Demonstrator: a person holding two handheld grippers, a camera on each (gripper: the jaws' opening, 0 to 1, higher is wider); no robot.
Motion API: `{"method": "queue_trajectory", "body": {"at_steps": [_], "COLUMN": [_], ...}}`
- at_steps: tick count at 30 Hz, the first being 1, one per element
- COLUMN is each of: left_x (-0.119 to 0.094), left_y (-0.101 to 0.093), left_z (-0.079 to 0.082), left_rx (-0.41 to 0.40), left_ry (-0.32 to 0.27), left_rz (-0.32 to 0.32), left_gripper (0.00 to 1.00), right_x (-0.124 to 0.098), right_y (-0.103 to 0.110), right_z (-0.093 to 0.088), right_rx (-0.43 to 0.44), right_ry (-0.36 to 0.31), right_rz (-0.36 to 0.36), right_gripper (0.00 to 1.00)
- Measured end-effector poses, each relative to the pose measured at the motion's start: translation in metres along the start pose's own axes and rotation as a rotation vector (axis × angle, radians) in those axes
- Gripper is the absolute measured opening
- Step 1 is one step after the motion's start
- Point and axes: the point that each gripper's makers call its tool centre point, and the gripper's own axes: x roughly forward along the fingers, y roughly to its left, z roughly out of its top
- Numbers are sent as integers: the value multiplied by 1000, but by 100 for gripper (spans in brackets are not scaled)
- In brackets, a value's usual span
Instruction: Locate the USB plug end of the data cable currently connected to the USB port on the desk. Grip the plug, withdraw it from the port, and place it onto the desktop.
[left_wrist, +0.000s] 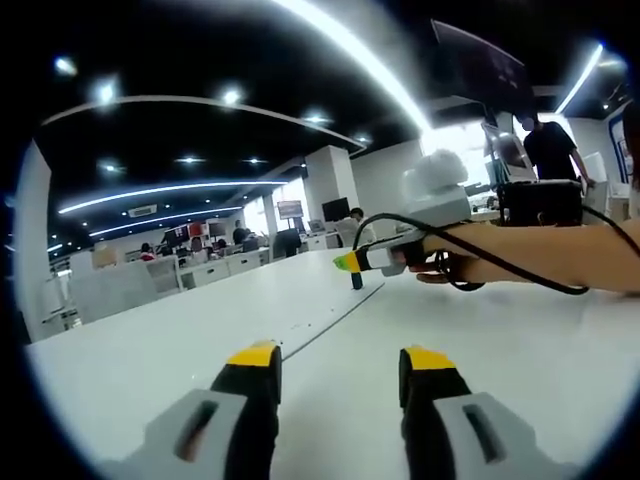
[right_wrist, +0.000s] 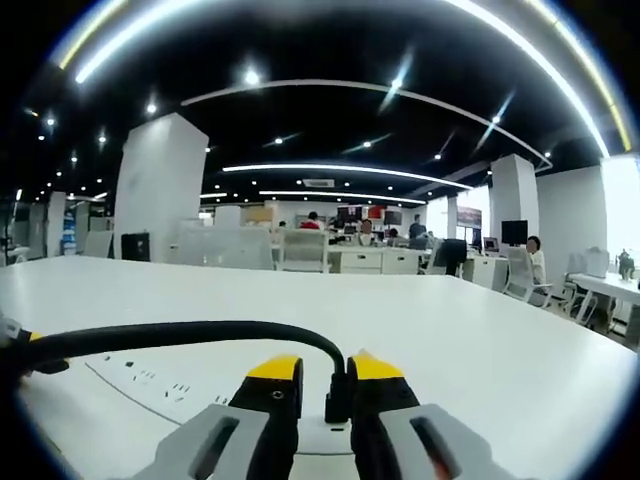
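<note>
Right gripper: yellow-tipped fingers nearly closed, pinching the dark USB plug, which stands upright between them in the port strip set in the white bench. The black cable arcs up from the plug and runs off left of the fingers.

Left gripper: fingers spread apart, holding nothing, low over the bench. Well ahead of them and to the right, the right gripper enters, tips over the plug at the strip.
</note>
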Motion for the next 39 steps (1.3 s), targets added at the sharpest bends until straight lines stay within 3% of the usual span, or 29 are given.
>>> {"method": "queue_trajectory", "body": {"at_steps": [18,23,34,39], "left_x": [2,1,0,-1], "left_y": [2,3,2,2], "left_z": [0,1,-1,-1], "left_rx": [-8,-10,-9,-13], "left_ry": [5,2,5,6], "left_rz": [4,5,8,10], "left_gripper": [47,47,47,47], "right_x": [10,13,13,12], "right_y": [-6,-11,-12,-15], "right_z": [-3,-5,-4,-4], "right_rx": [-34,31,60,138], "right_ry": [-8,-9,-13,-70], "right_rz": [-22,-35,-55,-64], "right_gripper": [15,10,10,10]}}
